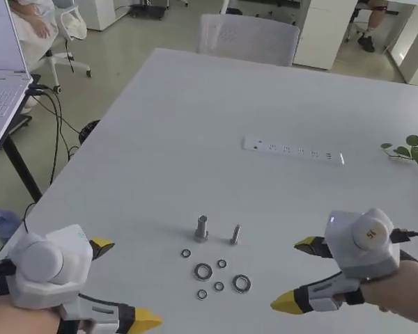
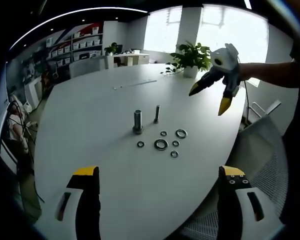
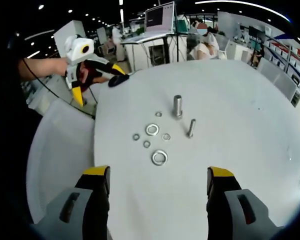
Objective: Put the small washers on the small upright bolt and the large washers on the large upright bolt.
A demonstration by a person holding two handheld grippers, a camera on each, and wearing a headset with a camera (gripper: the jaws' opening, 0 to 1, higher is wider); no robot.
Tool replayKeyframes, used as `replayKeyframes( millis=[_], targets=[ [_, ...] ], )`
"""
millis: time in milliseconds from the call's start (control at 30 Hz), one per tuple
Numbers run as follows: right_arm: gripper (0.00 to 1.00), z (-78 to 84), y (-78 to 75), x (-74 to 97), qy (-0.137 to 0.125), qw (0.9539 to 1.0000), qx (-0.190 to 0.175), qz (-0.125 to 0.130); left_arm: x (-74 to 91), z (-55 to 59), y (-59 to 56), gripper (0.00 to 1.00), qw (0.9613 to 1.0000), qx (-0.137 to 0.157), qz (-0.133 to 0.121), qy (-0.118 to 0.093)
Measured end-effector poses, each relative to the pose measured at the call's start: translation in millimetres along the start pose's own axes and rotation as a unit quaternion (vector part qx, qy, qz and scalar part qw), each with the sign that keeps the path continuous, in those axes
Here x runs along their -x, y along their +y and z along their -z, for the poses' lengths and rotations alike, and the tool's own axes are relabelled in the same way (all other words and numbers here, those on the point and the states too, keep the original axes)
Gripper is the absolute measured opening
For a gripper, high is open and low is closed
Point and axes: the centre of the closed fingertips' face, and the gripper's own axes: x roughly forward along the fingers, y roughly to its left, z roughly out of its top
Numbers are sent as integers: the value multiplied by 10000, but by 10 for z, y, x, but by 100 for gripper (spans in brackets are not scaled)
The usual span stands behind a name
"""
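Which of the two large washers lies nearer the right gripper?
The large washer at the cluster's right edge in the head view; the other large washer lies mid-cluster.

Your large bolt (image 1: 201,227) stands upright on the white table (image 1: 195,139), a thick grey shank on a wider base, nothing threaded on it. Just to its right stands the small bolt (image 1: 235,234), thinner and shorter, also bare. Nearer you, six silver washers lie flat, all apart from one another. One large washer (image 1: 203,271) sits mid-scatter, in front of the large bolt; the second large washer (image 1: 242,283) lies further right, in front of the small bolt. First small washer (image 1: 186,253) is close to the large bolt's base, next small washer (image 1: 221,264) between the two big rings, third small washer (image 1: 218,286) just below it, last small washer (image 1: 202,294) nearest you.
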Motion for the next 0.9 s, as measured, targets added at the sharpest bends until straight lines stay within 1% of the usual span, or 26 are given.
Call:
replayKeyframes(
  millis=[33, 167, 233, 400, 467, 500, 567, 667, 733, 833, 900],
  targets=[
    [80, -20, -2, -24, 27, 10000, 55, -20, -10, 10, 5, 99, 10000, 8, 3, 0],
    [80, -65, -7, -155, 337, 9983, 480, -66, -22, 31, 16, 99, 10000, 55, 6, -5],
    [78, -77, -8, -215, 462, 9972, 585, -87, -28, 42, 22, 99, 10000, 60, 8, -11],
    [75, -120, 4, -315, 530, 9963, 651, -180, -37, 58, 18, 98, 10000, 50, 40, -6],
    [74, -105, -1, -356, 627, 9950, 754, -201, -46, 61, 25, 98, 9999, 95, 26, -30],
    [73, -88, -14, -375, 716, 9934, 879, -186, -55, 77, 33, 98, 9999, 98, 30, -14],
    [72, -69, -18, -410, 810, 9915, 998, -201, -62, 79, 16, 98, 10000, 62, 67, -15],
    [71, -40, -23, -459, 894, 9900, 1066, -246, -65, 67, -24, 97, 9999, 50, 88, -44],
    [70, -8, -9, -487, 981, 9885, 1120, -277, -78, 91, -43, 97, 9999, 45, 108, -14],
    [68, 22, 20, -537, 1036, 9868, 1204, -325, -105, 163, -55, 97, 9998, -129, 119, 121],
    [63, 13, 5, -565, 1020, 9850, 1359, -297, -111, 174, -56, 97, 9997, -176, 122, 137]
  ],
)
